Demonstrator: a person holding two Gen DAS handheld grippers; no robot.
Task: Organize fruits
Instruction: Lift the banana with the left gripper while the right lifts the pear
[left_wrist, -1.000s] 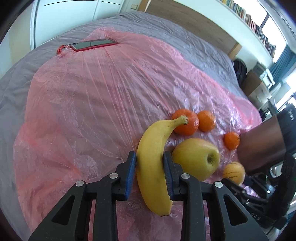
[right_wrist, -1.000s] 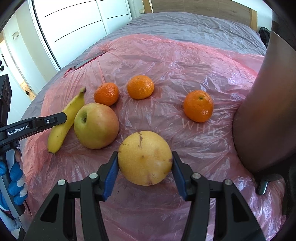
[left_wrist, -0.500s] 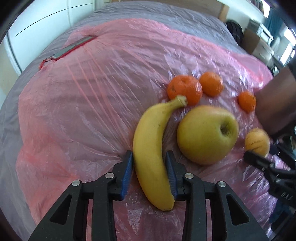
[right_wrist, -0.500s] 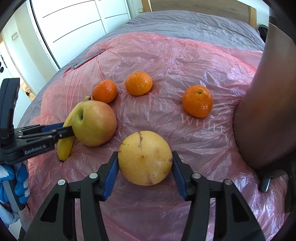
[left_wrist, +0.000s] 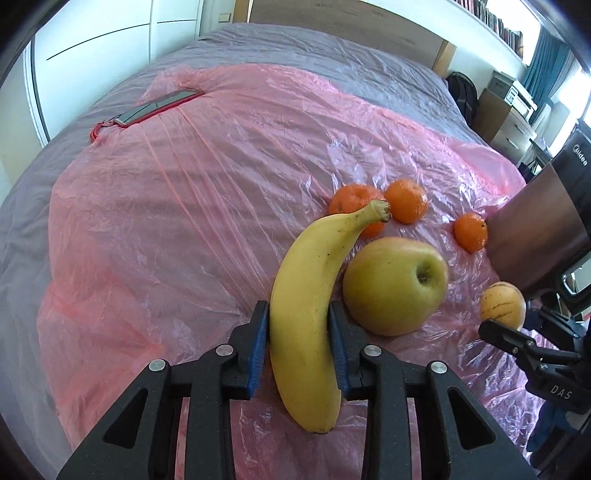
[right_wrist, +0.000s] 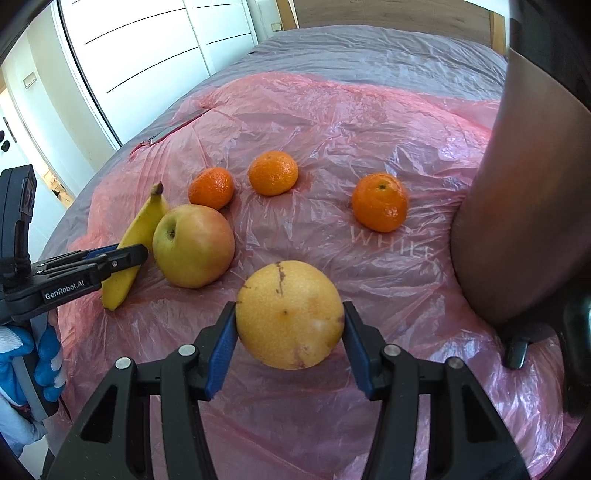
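Left wrist view: left gripper (left_wrist: 298, 338) squeezes the banana (left_wrist: 312, 306) beside the apple (left_wrist: 395, 284); lots of bare pink plastic sheet (left_wrist: 166, 221) further left. Right gripper (right_wrist: 290, 334) hugs the yellow round fruit (right_wrist: 290, 314)

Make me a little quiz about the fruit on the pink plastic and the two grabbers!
1. True or false: the left gripper is shut on the banana.
2. How many small oranges lie on the pink plastic sheet? A) two B) three C) five
3. Fill in: the right gripper has its pads on both sides of the round yellow ____.

Key
1. True; both blue pads press its sides.
2. B: the left orange, middle orange and right orange.
3. Fruit. It sits in front of the apple.
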